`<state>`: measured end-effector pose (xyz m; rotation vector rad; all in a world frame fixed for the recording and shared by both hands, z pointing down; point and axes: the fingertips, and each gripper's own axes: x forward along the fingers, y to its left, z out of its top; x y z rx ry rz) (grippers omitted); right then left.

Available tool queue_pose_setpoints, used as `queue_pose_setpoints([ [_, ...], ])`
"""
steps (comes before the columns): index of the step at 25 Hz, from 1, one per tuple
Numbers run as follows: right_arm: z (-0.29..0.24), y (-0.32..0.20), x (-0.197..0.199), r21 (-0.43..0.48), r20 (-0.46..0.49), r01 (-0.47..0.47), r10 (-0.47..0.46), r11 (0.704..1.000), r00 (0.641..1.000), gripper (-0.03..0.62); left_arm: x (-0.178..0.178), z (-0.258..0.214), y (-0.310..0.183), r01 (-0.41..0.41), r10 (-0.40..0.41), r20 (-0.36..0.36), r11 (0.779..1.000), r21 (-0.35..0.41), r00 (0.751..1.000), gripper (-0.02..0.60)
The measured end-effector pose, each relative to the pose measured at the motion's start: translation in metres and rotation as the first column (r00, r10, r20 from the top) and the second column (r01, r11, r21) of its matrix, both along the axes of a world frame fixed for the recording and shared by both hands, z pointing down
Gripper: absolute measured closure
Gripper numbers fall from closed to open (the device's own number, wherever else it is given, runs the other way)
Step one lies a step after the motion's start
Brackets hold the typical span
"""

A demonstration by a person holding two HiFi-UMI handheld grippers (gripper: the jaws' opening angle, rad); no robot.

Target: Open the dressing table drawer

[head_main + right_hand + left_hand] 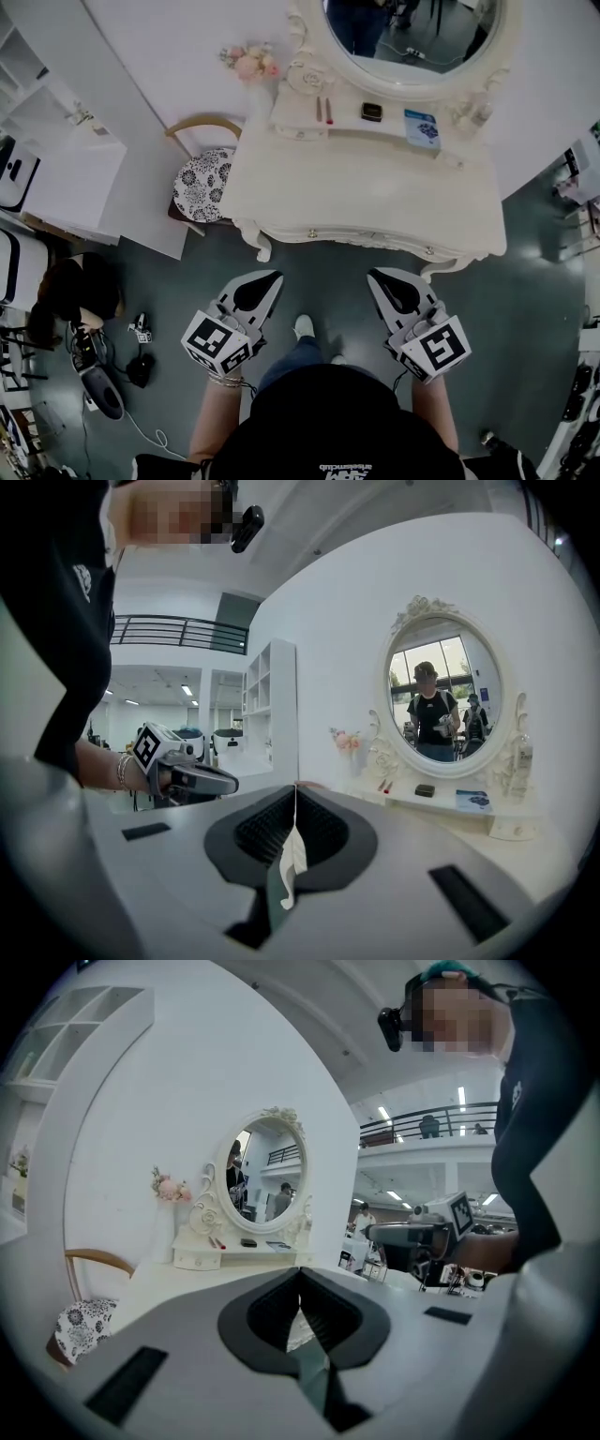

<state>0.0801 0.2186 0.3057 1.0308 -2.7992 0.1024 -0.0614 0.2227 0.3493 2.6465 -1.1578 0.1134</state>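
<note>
A: While both grippers hang in front of the dressing table point(366, 192), where does the drawer point(370, 241) lie from them?

B: Straight ahead and a little above the tips in the head view. It is set in the table's front edge and looks closed. Its long axis runs left to right, across the line both grippers point along.

A: Which one is nearer?

B: Neither, by my reading. The left gripper point(274, 276) sits just short of the left knob point(312, 232), and the right gripper point(376, 275) just short of the right knob point(428, 250). Neither touches the table.

A: And their jaws?

B: Each gripper's own view shows its jaws pressed together with nothing between them: left gripper point(300, 1272), right gripper point(295, 787). They would need to part before taking a knob.

A: Pose?

B: Forearms reach forward side by side and well apart. The grippers point at the table, close to level and angled slightly inward.
</note>
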Motion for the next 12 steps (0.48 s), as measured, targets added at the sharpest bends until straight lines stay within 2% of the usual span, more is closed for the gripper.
queue_pose_setpoints([
  [4,-0.002,-0.009,-0.016,-0.005,0.033,0.002,-0.002,1.000,0.999,0.574,-0.012,0.003,-0.010,-0.026,0.026,0.001,1.000,-0.002,1.000,0.563],
  [12,0.009,-0.022,-0.043,-0.020,0.002,-0.036,0.036,0.999,0.999,0.574,-0.039,0.009,-0.022,-0.056,0.056,-0.007,0.998,-0.005,0.998,0.563],
])
